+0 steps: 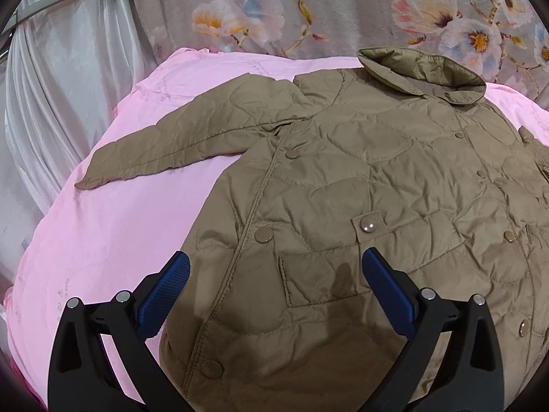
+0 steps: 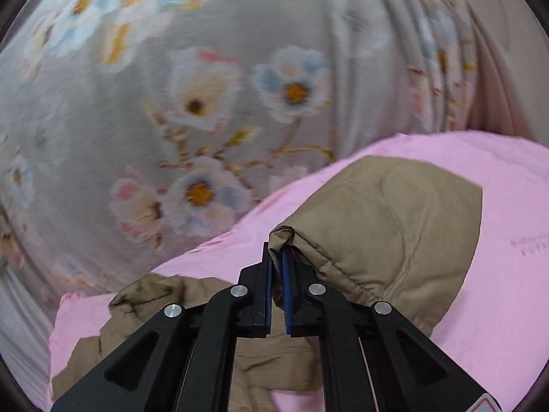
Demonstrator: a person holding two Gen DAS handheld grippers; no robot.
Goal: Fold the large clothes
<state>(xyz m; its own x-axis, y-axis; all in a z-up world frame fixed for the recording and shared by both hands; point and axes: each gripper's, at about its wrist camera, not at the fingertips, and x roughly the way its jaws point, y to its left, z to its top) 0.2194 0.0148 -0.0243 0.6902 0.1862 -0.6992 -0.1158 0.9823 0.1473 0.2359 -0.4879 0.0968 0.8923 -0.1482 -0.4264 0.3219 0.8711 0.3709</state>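
Pinching sleeve (image 2: pixel 377 213) edge, right gripper (image 2: pixel 276 257) — seemingly lifted

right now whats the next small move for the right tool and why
Probably carry the pinched sleeve across onto the jacket's front. The right tool is shut on the sleeve's cuff edge, lifted off the pink sheet, while the jacket lies flat and buttoned and the left tool hangs open above its lower front.
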